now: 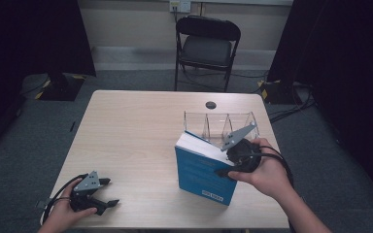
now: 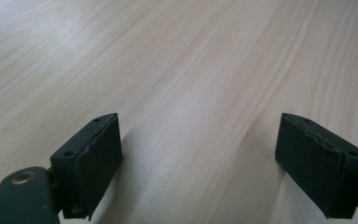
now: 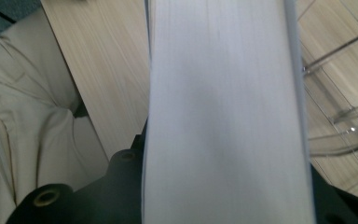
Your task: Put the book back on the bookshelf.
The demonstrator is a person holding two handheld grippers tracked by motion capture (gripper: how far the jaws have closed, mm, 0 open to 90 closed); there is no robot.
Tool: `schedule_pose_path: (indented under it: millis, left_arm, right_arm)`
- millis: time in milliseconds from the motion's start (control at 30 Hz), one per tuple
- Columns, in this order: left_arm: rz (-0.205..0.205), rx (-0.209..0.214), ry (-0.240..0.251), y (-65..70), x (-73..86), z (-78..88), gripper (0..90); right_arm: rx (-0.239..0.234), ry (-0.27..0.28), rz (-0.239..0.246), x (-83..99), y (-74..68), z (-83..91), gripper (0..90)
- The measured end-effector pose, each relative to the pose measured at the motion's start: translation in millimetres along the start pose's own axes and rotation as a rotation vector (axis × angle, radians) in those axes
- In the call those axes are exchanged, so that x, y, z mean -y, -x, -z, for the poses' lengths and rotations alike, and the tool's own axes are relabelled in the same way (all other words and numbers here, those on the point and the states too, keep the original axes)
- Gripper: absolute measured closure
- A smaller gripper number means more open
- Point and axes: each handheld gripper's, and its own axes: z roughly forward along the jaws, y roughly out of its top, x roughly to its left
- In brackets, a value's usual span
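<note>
A thick book (image 1: 201, 172) with a blue cover and white page edges stands tilted on the wooden table (image 1: 136, 126), right of centre. My right gripper (image 1: 226, 167) is shut on its right side, one jaw on the cover. In the right gripper view the white page block (image 3: 223, 93) runs up between my two black jaws. Just behind the book stands a clear plastic rack (image 1: 218, 124) with upright dividers, also visible as the rack (image 3: 335, 135) to the right of the pages. My left gripper (image 1: 110, 191) rests at the table's near left corner, open, with bare wood between its fingertips (image 2: 93, 158).
A black folding chair (image 1: 206, 46) stands beyond the far edge of the table. A small dark round cap (image 1: 211, 105) sits in the tabletop near the far edge. The person's light clothing (image 3: 23, 116) lies close to the near table edge.
</note>
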Motion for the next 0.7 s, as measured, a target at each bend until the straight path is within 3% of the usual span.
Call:
schedule_pose_path:
  millis: [67, 100, 133, 400, 600, 700]
  left_arm:
    - [0.004, 0.002, 0.0, 0.6, -0.2, -0.4, 14.1]
    - [0.026, 0.013, 0.002, 2.0, 0.2, -1.2, 13.2]
    - [0.018, 0.011, 0.001, 1.6, 0.0, -1.2, 12.9]
    - [0.01, 0.009, -0.001, 1.2, -0.2, -1.1, 12.5]
    - [0.01, 0.009, -0.002, 1.2, -0.2, -1.1, 12.5]
    - [0.009, 0.009, -0.001, 1.3, -0.2, -1.1, 12.5]
  right_arm:
    - [0.019, -0.032, -0.004, 6.8, -0.4, 1.0, 61.0]
    - [0.021, -0.018, -0.006, 9.7, -0.4, 2.9, 61.1]
    - [0.018, -0.006, -0.017, 11.3, -0.6, 3.1, 61.0]
    - [0.028, -0.015, 0.003, 0.5, 2.3, -4.2, 54.6]
    - [0.026, -0.077, 0.008, -2.9, 2.4, -8.8, 57.6]
    - [0.019, -0.079, 0.001, -2.7, 0.4, -8.7, 60.4]
